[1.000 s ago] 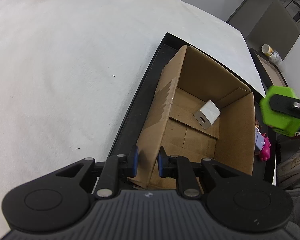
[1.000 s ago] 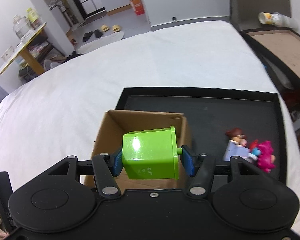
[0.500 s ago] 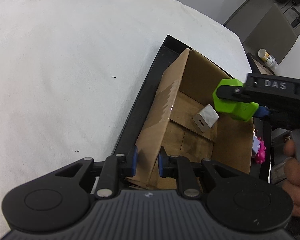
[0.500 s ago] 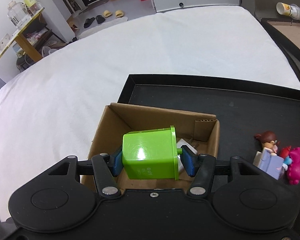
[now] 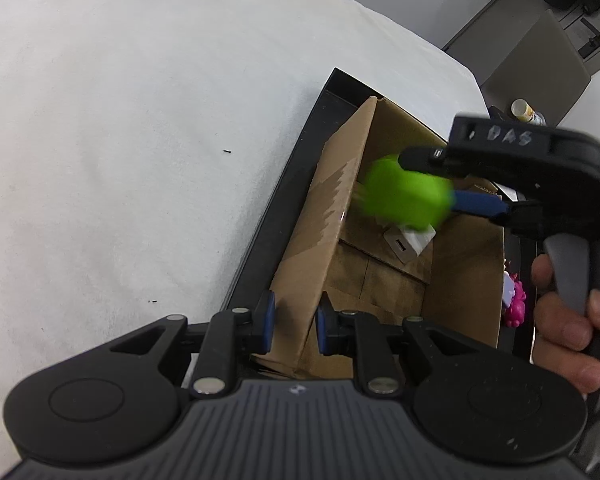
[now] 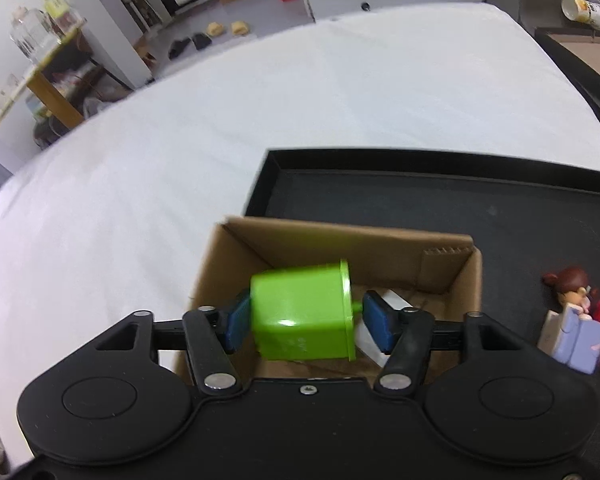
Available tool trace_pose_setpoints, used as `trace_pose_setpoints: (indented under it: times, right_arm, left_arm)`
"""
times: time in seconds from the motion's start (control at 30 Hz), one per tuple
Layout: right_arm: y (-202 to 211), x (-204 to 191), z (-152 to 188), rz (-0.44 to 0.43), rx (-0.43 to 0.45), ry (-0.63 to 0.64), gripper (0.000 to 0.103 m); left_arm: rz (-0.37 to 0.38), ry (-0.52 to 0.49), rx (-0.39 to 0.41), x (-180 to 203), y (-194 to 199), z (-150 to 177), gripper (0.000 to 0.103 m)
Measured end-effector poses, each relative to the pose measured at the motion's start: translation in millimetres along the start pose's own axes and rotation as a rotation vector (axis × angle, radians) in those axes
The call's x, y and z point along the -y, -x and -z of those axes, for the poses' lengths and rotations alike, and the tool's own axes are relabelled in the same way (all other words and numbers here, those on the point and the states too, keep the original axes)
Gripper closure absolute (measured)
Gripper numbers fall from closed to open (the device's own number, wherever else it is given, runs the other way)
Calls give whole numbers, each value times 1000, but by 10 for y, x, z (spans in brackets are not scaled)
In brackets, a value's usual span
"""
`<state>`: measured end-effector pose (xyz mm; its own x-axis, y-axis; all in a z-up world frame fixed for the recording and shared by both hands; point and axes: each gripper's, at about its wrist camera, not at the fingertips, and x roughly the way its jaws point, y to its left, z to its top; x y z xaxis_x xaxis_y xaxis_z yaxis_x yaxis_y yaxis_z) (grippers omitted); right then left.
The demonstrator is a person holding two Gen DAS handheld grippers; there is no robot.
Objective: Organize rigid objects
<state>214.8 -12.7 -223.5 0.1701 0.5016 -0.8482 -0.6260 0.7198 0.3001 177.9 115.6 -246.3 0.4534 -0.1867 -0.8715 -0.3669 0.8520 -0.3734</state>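
Right wrist: fingers (image 6: 374,322) just parting off green cup (image 6: 302,314).

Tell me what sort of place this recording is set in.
Probably a lived-in home or small studio, not a lab. A table under a white cloth carries the black tray and cardboard box; beyond it, slippers lie on the floor and a cluttered wooden side table holds bottles.

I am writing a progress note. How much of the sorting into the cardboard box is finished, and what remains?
Done: the white charger lies in the cardboard box. In hand: the green cup is over the box between the right gripper jaws, which have just been opening; it looks released. The left gripper is shut on the box wall. Left: the toy figures on the black tray.
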Motion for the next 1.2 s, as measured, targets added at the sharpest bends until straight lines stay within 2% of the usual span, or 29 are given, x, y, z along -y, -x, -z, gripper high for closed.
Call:
trace_pose_setpoints:
  times: [0.07,0.47,0.6,0.8,1.2]
  right_arm:
    - [62,8,-3,-10,11,-6,35]
    - [540,281,49,5,37,-40,34]
    - [682,405,63,22,51,-60,30]
    - [905,613,59,50,81,-81,26]
    - [1185,1060,154,99,114,-141,24]
  left_arm:
    - [-1,3,2,4,2,-1,85]
    - [-10,12,5,24,1,10,84]
    - [-16,35,5,3,2,-4,84]
    - [-49,12,29,55,18,4,84]
    - [-85,22,43,110,43,-9,84]
